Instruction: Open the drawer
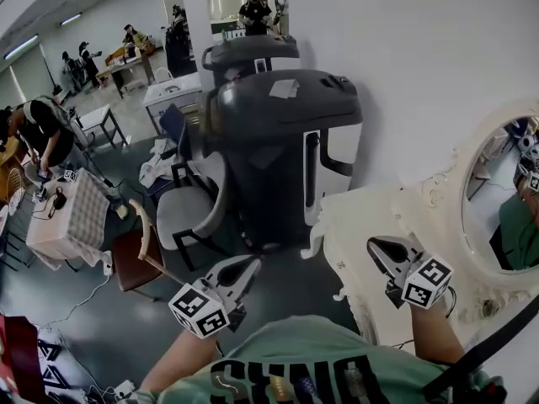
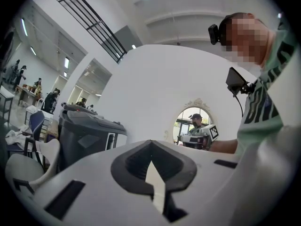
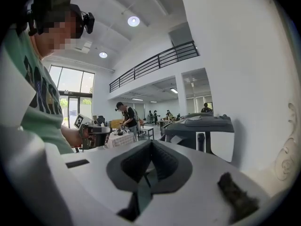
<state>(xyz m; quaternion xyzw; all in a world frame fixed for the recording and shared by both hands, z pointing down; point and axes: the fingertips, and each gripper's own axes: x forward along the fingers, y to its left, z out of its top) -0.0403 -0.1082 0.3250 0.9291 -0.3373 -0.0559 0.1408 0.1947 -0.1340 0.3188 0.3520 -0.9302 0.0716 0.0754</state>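
Low in the head view, both claws are clenched and empty: the left gripper over the grey floor, the right gripper over a white carved dressing table. Its oval mirror stands at far right; the drawer cannot be made out. Grey bins stand beyond, against the wall.

We find bare floor at lower centre; a dark grey bin and white chair block mid-frame, an ornate white cabinet the right.
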